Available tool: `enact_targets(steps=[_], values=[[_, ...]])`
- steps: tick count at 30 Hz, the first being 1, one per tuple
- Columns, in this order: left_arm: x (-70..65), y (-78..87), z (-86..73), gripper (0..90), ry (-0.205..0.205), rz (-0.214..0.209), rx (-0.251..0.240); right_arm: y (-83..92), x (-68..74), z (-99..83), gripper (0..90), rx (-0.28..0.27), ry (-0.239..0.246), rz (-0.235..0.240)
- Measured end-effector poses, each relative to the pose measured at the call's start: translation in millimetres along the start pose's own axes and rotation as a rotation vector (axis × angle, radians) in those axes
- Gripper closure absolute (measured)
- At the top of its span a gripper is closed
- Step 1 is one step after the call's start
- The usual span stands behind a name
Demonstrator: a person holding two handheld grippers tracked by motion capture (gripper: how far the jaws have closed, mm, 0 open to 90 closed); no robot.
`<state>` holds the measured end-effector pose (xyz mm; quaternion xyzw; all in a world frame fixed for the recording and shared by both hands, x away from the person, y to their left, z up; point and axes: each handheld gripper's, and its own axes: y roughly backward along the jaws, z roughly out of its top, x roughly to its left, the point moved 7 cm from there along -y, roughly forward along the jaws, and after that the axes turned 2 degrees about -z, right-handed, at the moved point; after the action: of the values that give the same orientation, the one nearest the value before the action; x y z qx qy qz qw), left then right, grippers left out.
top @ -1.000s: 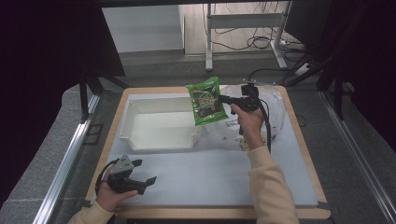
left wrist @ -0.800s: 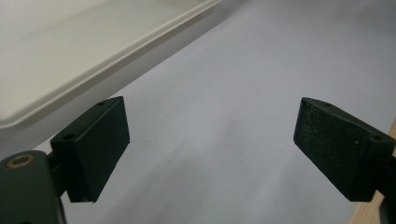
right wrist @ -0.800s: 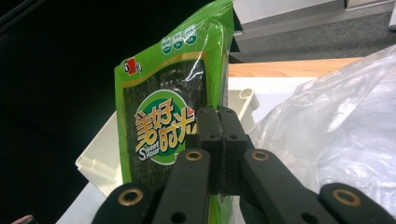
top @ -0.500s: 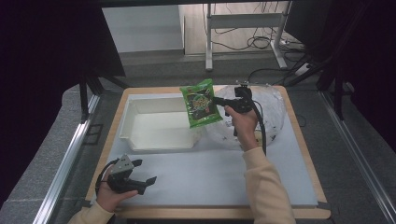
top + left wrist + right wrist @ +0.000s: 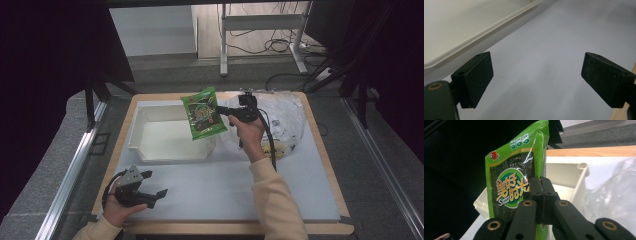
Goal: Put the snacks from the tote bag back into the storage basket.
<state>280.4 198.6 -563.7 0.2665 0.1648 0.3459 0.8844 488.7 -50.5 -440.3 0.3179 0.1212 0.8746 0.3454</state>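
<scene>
Clamping the green foil snack packet [image 5: 203, 113], the right gripper [image 5: 223, 111] holds it above the white plastic tray's [image 5: 145, 152] right rim; lowering and release remain. The left gripper [image 5: 156, 196] rests spread near the worktop's front-left corner.

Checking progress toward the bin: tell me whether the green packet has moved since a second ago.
Yes. The green packet, held in the right gripper, has shifted left, farther over the white bin.

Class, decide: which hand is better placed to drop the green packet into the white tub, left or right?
Right. Its tool is shut on the green packet, over the white tub. The left tool sits open and empty at the near table edge.
</scene>
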Motion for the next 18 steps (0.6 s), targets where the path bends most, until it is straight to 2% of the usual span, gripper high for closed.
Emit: enact_targets(steps=[18], values=[[-0.7,-0.4,0.0,10.6,-0.002,-0.003,-0.003,-27.9,20.5,-7.8,89.6,0.031,0.009,0.034]])
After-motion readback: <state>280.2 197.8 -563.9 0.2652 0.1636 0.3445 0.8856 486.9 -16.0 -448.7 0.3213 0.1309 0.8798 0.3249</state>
